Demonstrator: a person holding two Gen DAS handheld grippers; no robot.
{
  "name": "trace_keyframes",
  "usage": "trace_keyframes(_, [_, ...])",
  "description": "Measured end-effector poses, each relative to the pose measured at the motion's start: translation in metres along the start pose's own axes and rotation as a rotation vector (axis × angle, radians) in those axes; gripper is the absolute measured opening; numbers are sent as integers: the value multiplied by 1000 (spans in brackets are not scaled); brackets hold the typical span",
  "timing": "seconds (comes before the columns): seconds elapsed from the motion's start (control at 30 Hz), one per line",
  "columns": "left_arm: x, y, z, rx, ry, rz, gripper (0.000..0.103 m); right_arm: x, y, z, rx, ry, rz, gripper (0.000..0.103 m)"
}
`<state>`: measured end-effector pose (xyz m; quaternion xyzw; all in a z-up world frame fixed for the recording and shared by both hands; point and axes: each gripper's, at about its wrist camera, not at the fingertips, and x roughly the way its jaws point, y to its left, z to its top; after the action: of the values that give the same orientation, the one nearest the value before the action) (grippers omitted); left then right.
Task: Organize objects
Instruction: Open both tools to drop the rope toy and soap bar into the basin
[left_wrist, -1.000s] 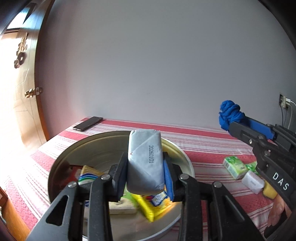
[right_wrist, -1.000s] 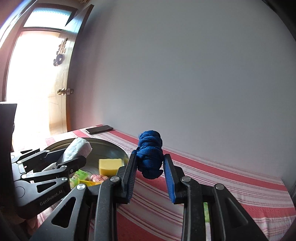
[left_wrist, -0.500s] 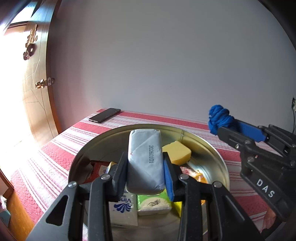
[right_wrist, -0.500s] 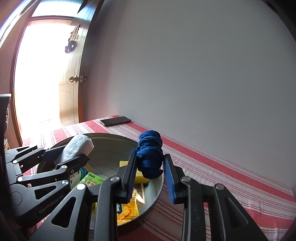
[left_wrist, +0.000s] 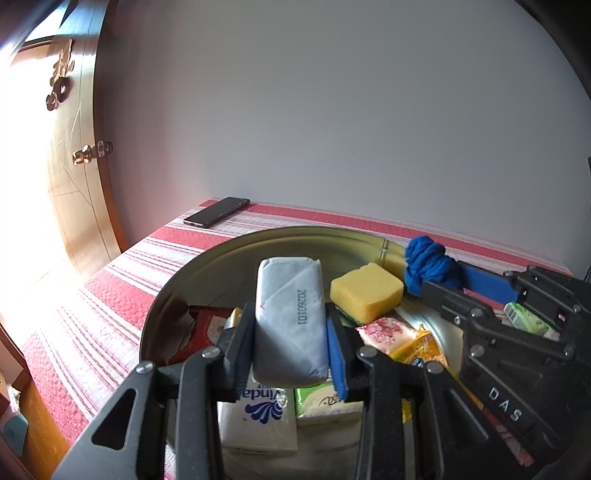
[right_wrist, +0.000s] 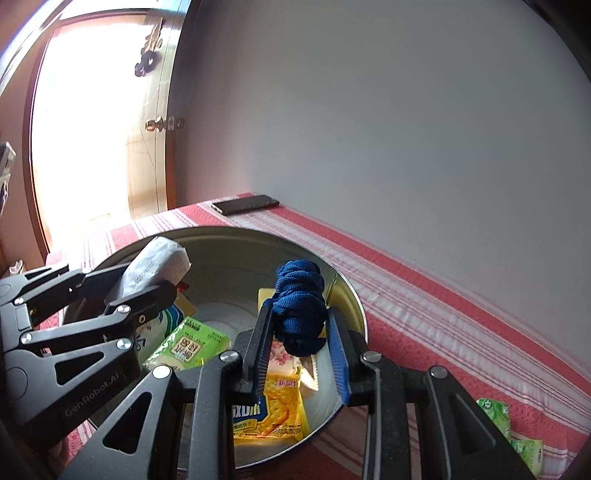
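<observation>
Grey packet (left_wrist: 291, 325) pinched by left tongs (left_wrist: 291, 343); only right view shows right tongs (right_wrist: 299, 343) pinching blue cloth (right_wrist: 301, 306).

My left wrist camera looks forward and down along its fingers, close over the metal basin (left_wrist: 177, 291). My right wrist camera faces likewise from the basin's right side. Both views share the basin, the phone (left_wrist: 216, 211), the striped tablecloth (left_wrist: 122, 295) and the door (left_wrist: 70, 155).

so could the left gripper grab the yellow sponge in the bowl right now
Probably not yet: the left gripper is shut on a grey packet, so it has no free grip. The sponge itself lies uncovered in the bowl.
</observation>
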<state>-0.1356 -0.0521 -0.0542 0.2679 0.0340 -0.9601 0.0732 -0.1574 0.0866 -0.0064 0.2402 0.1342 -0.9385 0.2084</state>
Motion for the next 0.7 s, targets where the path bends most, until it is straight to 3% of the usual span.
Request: trace_keyframes(0.7, [4,-5,-4,9,24,12,37,14,7,-12,-16,45,4,32])
